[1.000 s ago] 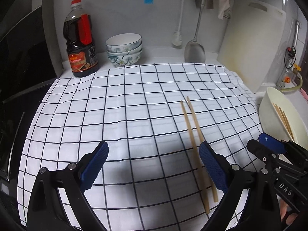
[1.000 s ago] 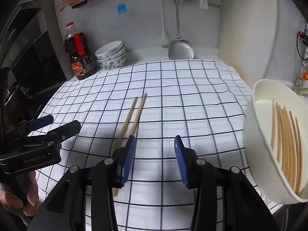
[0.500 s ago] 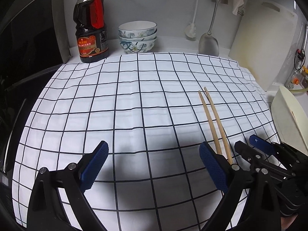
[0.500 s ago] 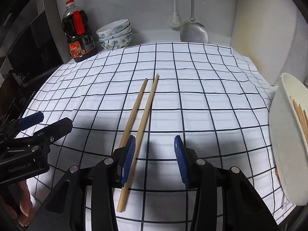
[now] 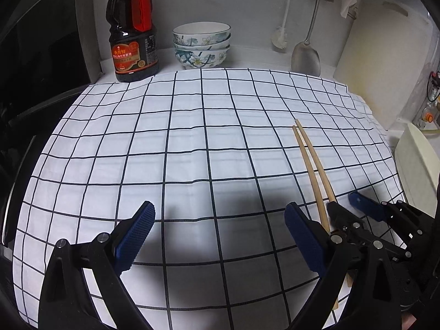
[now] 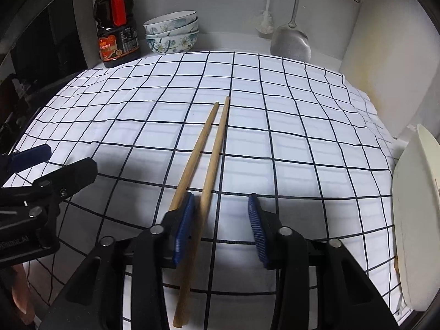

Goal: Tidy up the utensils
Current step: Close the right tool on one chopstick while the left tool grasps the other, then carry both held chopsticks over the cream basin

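Two wooden chopsticks [image 6: 205, 170] lie side by side on the checked cloth [image 6: 275, 126] over the worktop, centre of the right wrist frame, tips toward the back wall. Right tongs [image 6: 221, 227] sit low over their near ends, jaws apart and just been closing; one chopstick runs between the blue pads touching the left pad, the other passes under or behind that left finger, right pad clear of both, so nothing clamped. Left tongs [image 5: 217, 236] hover at the lower middle of the left wrist frame, jaws wide apart with only bare cloth between them. Cream bowl [image 6: 412, 220] at the right edge. Back left: soy sauce bottle [image 5: 133, 30] beside stacked patterned bowls [image 5: 202, 45]; metal spatula [image 5: 306, 55] hangs at the back wall, cutting board [image 5: 382, 63] leans upper right.
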{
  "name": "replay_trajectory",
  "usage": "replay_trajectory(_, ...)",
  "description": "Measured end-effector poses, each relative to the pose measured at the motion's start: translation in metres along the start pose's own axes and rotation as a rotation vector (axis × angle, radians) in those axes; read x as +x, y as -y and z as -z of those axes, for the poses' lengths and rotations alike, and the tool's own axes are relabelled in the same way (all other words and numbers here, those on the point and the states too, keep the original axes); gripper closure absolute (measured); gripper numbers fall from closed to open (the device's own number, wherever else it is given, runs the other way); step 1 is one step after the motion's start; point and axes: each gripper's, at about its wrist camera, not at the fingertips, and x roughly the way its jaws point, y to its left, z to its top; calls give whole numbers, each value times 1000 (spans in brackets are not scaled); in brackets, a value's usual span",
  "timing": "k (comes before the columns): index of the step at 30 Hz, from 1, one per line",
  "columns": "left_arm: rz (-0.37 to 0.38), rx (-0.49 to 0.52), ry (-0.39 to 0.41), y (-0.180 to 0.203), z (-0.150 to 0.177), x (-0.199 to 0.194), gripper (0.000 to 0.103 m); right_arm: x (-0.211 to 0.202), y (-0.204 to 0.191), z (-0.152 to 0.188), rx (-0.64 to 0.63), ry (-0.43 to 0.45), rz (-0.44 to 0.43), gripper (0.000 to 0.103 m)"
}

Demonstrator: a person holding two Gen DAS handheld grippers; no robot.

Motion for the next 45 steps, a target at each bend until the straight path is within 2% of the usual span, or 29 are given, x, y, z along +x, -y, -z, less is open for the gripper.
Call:
replay_trajectory(2,1,3,-3,3,-1,2,10,-1,1,1,-16,-3,7,97)
replay_trajectory(10,-1,47,-25,33,-4,17,9,-7,31,11,13,-7,32,96)
replay_trajectory(16,-30,98,-61,60,-2,32,10,-13,59,21,85,4,8,97)
replay_trajectory(23,-36,126,-78,76,1,36,7,-14,62,21,91,7,-10,96)
replay_trajectory(27,11,81,-67,74,2,31,7,-14,64,21,102,5,-25,96)
replay_trajectory(30,16,74,-52,78,-1,28,7,-14,65,20,108,0,-32,96)
replay_trajectory(36,-16,105,-105,93,1,43,7,-13,71,20,131,-7,-37,96)
replay_trajectory(42,-27,90,-72,93,6,42,7,-13,69,20,128,-3,-29,97)
replay_trajectory(43,-20,95,-66,93,6,41,12,-13,69,20,123,-2,-25,97)
replay_trajectory(44,-16,103,-55,94,6,38,25,-13,68,20,113,-1,-16,97)
replay_trajectory(45,-6,111,-39,96,7,35,32,-13,66,20,106,0,-9,97)
